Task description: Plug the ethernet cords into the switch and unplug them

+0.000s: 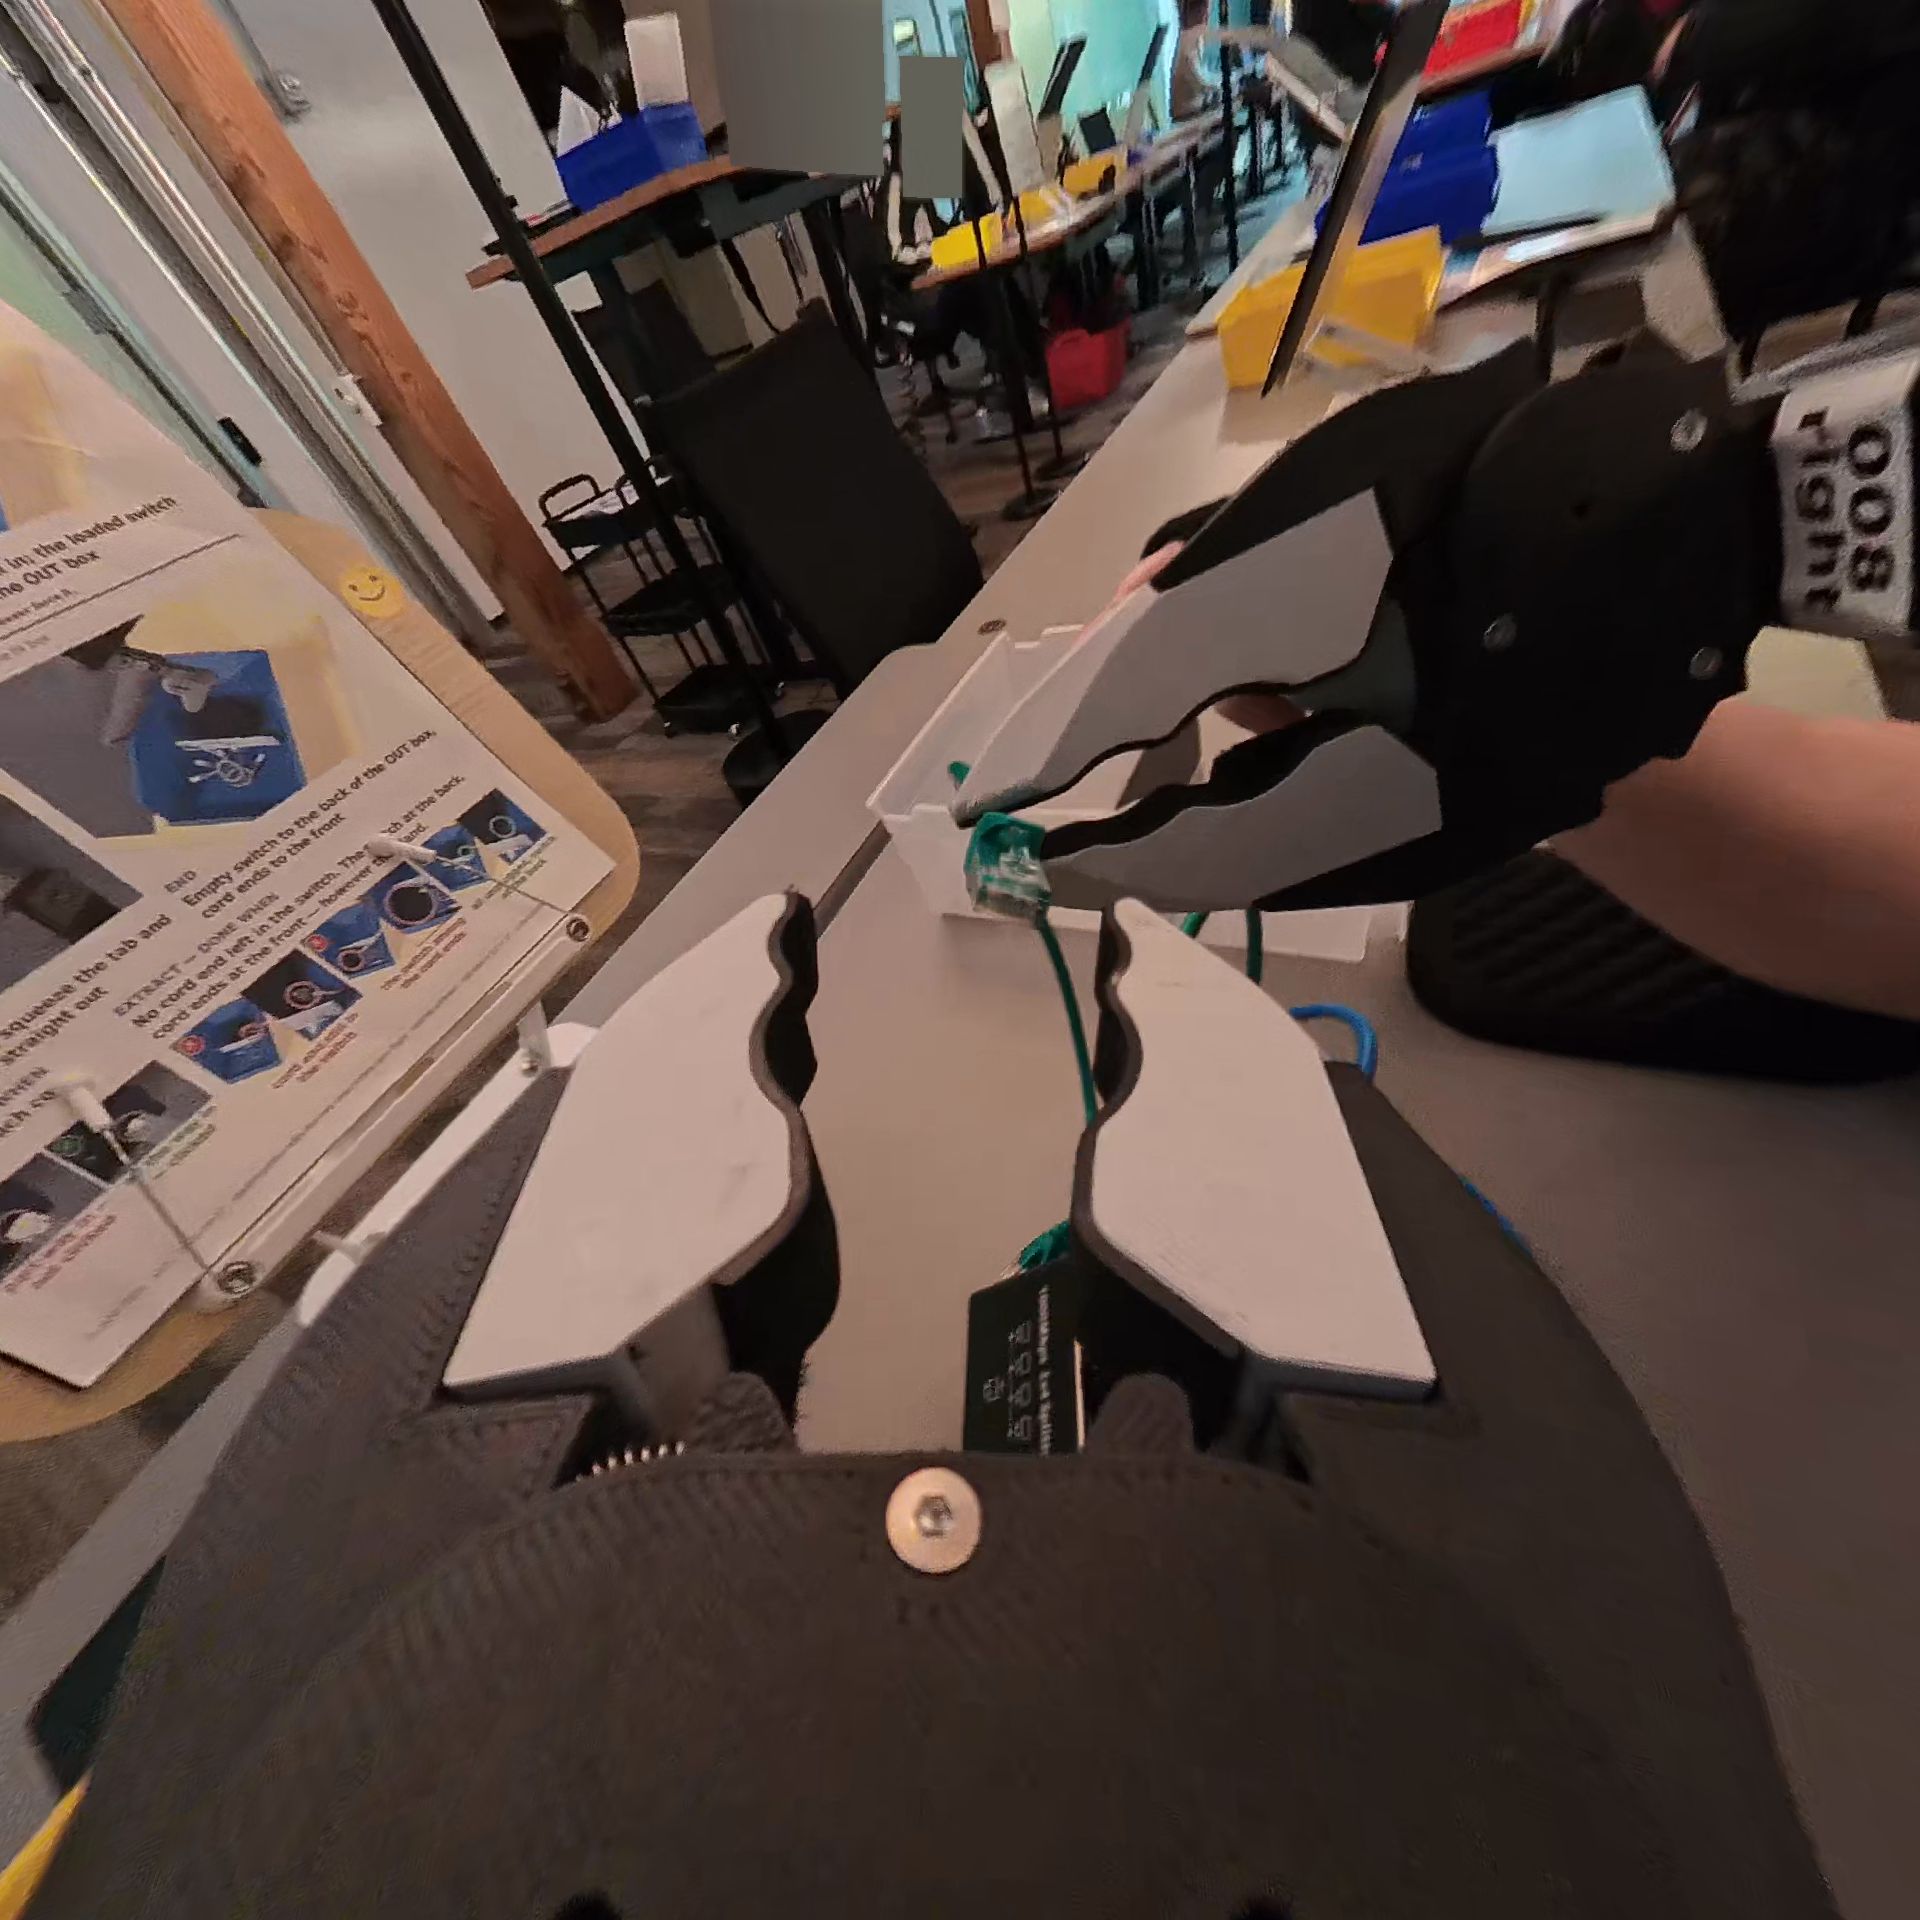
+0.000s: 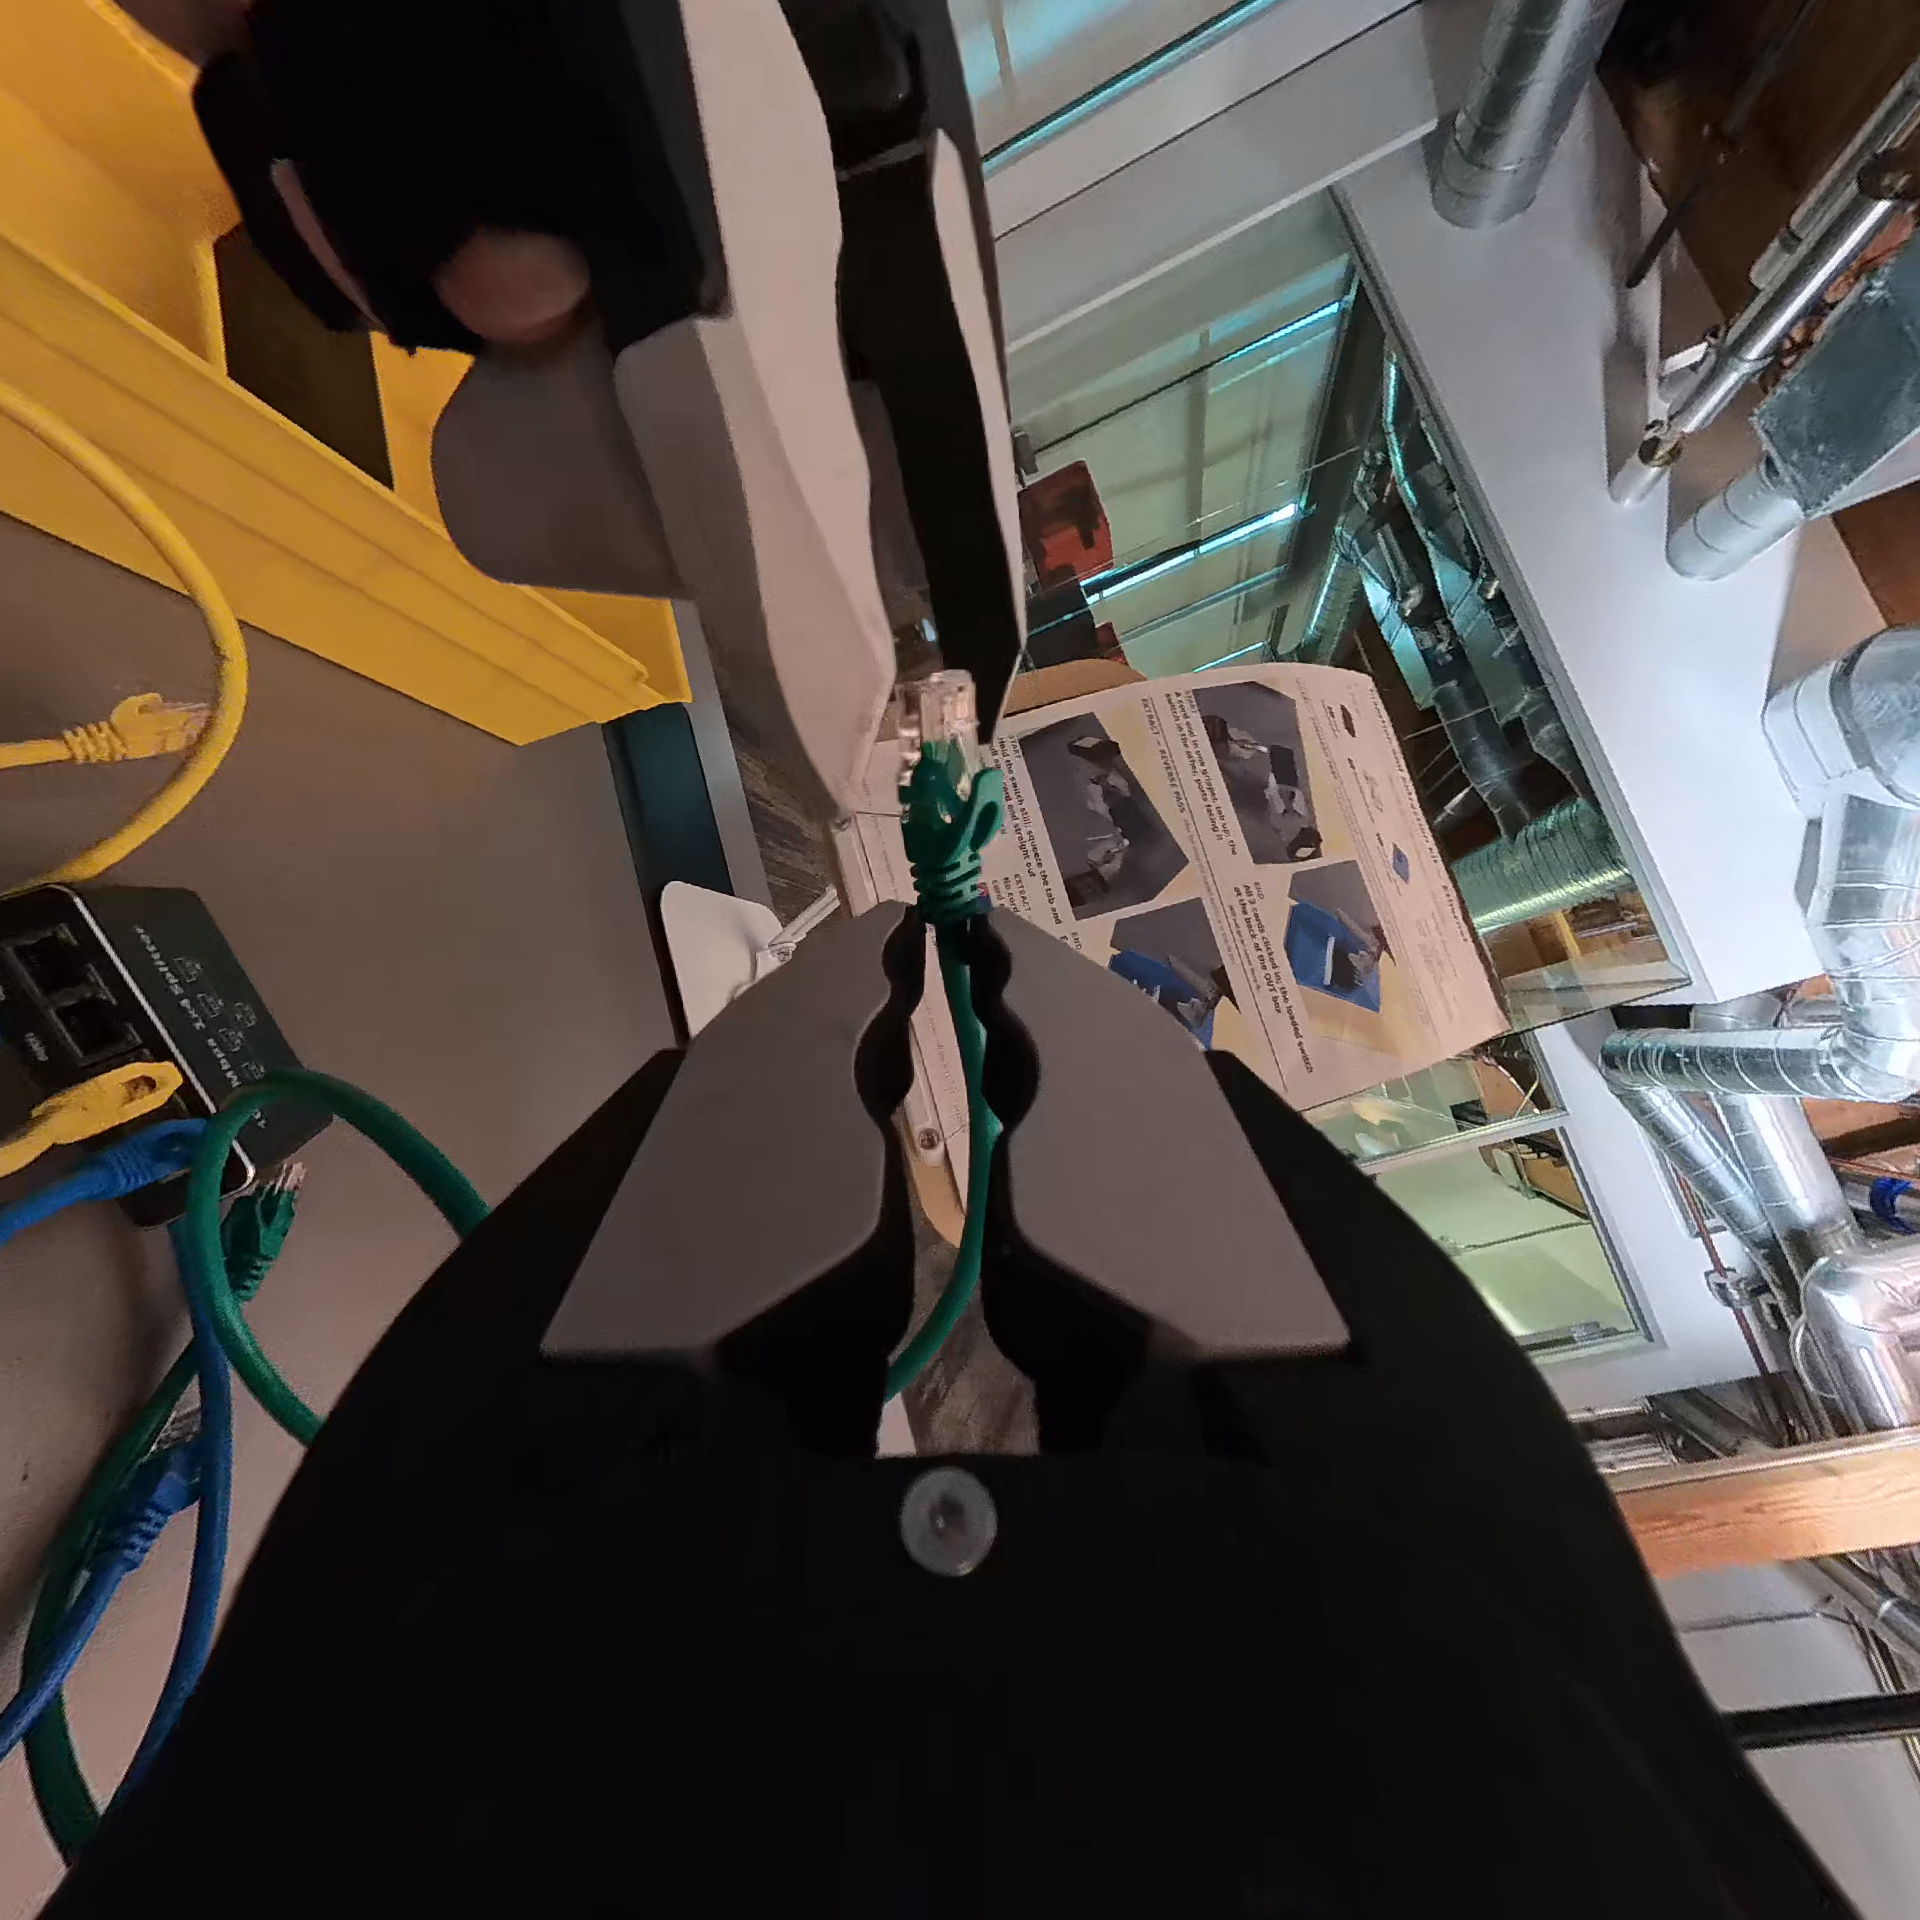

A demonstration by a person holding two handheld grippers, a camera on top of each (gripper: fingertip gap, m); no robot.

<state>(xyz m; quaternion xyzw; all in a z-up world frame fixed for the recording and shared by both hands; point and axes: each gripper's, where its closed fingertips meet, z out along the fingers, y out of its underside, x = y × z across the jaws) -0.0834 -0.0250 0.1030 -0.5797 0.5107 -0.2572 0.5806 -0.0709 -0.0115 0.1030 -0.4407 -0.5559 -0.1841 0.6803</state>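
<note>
My right gripper [image 2: 951, 920] is shut on a green ethernet cord [image 2: 961, 1143] just behind its plug [image 2: 940, 717] and holds it in the air. In the left wrist view the right gripper [image 1: 1006, 831] comes in from the right with the plug [image 1: 1003, 868] just past my left gripper's fingertips. My left gripper [image 1: 956, 930] is open and empty. The black switch [image 2: 156, 987] lies on the table with a yellow plug [image 2: 104, 1101] and a blue plug [image 2: 140, 1153] at its ports. It shows partly behind the left gripper's right finger [image 1: 1023, 1361].
The green cord's other plug [image 2: 265, 1216] lies loose by the switch. A yellow cord end [image 2: 135, 727] lies on the table beside a yellow bin [image 2: 332, 540]. A white tray [image 1: 925, 821] stands behind the plug. An instruction sheet on a stand [image 1: 260, 883] is at the left. Both grippers' tips are close together, under 4 cm apart.
</note>
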